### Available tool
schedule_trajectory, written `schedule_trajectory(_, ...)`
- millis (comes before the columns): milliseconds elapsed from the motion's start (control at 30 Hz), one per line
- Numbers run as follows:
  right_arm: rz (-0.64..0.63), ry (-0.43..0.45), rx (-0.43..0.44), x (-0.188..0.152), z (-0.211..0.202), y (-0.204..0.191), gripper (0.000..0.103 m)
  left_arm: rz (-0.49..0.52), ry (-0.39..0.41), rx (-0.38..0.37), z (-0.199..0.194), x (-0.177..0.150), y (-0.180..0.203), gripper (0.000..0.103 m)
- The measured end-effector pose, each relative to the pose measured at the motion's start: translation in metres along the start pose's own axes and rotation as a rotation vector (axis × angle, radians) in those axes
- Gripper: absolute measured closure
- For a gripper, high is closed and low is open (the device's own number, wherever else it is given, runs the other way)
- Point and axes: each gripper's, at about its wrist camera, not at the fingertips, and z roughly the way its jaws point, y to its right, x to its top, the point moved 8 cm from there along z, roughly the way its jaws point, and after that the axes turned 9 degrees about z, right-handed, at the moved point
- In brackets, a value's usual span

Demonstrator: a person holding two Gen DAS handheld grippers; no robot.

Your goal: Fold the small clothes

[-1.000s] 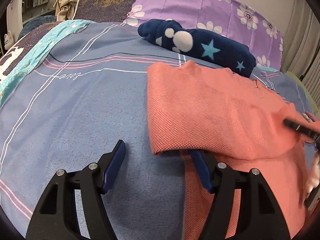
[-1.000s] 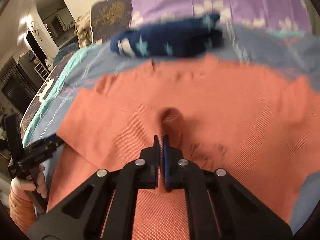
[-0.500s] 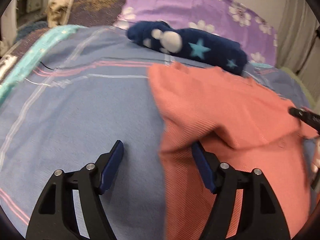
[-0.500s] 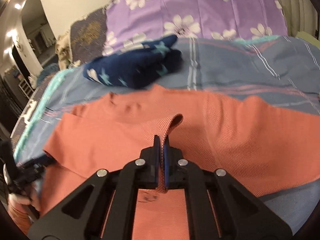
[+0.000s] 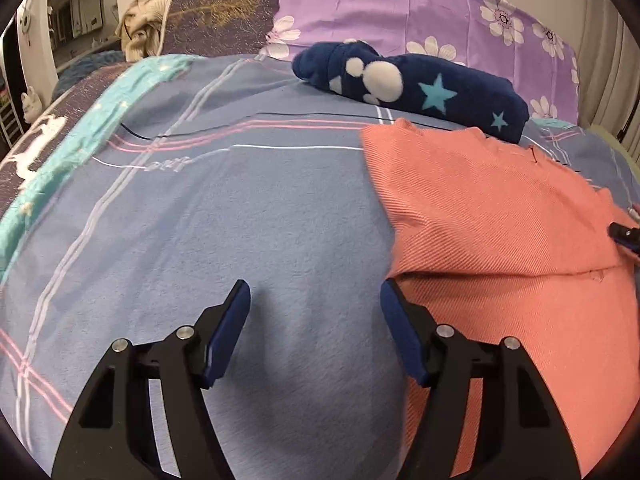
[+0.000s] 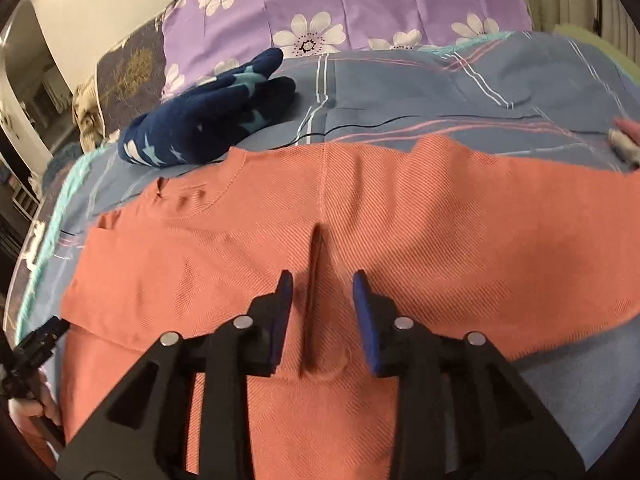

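On the bedspread (image 5: 248,216), the coral shirt (image 6: 420,232) lies just in front of a navy star-print bundle (image 5: 420,84), its pinched ridge standing free between the right gripper (image 6: 323,282), whose jaws have just opened, while the left gripper (image 5: 315,294), spread and closing slightly, hovers beside the shirt's edge.

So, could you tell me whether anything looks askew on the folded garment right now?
Yes: a raised pinch ridge stands up in the coral knit garment, between the pads of the right hand-held gripper, whose jaws have just been opening and no longer press it. The cloth around it lies flat.
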Motion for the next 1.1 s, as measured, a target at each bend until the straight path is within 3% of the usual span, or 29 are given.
schedule_trajectory(67, -0.037, 0.016, 0.017, 0.0, -0.007, -0.007, 0.07, -0.024, 0.045, -0.041, -0.015, 0.004, -0.001, 0.063)
schedule_trajectory(167, -0.074, 0.023, 0.042, 0.004, -0.009, -0.021, 0.07, -0.056, 0.127, -0.164, -0.039, 0.028, 0.01, 0.075)
schedule_trajectory(267, -0.049, 0.013, 0.068, 0.006, -0.005, -0.03, 0.07, -0.003, 0.15, -0.177, -0.037, 0.047, 0.029, 0.075)
schedule_trajectory(333, -0.047, -0.008, 0.089, -0.002, 0.0, -0.035, 0.07, 0.041, 0.088, -0.198, -0.014, 0.048, 0.047, 0.075)
schedule_trajectory(367, -0.055, -0.018, 0.083, -0.006, 0.004, -0.035, 0.07, 0.057, 0.064, -0.172, -0.004, 0.047, 0.049, 0.075)
schedule_trajectory(433, -0.085, -0.05, 0.044, -0.018, 0.015, -0.031, 0.07, 0.125, -0.014, -0.03, 0.03, 0.033, 0.044, 0.069)
schedule_trajectory(533, -0.142, -0.034, 0.038, -0.028, 0.019, -0.029, 0.07, 0.067, -0.007, -0.073, 0.036, 0.032, 0.032, 0.067)
schedule_trajectory(633, -0.163, -0.019, -0.003, -0.028, 0.014, -0.031, 0.07, 0.116, -0.007, 0.073, 0.032, 0.035, 0.017, 0.069)
schedule_trajectory(667, -0.166, -0.011, -0.011, -0.028, 0.01, -0.032, 0.069, 0.11, -0.016, 0.081, 0.033, 0.034, 0.013, 0.069)
schedule_trajectory(800, -0.137, 0.051, 0.05, -0.024, -0.01, -0.037, 0.067, -0.046, 0.048, -0.137, 0.017, 0.05, 0.01, 0.07)
schedule_trajectory(933, -0.118, 0.03, 0.116, -0.02, -0.008, -0.041, 0.067, -0.037, 0.118, -0.221, 0.012, 0.08, 0.033, 0.07)
schedule_trajectory(1033, -0.111, -0.033, 0.057, -0.033, 0.018, -0.029, 0.067, -0.026, 0.065, -0.306, 0.036, 0.087, 0.059, 0.069)
schedule_trajectory(1100, -0.102, -0.027, 0.069, -0.031, 0.018, -0.029, 0.067, 0.039, -0.039, -0.23, 0.073, 0.073, 0.071, 0.069)
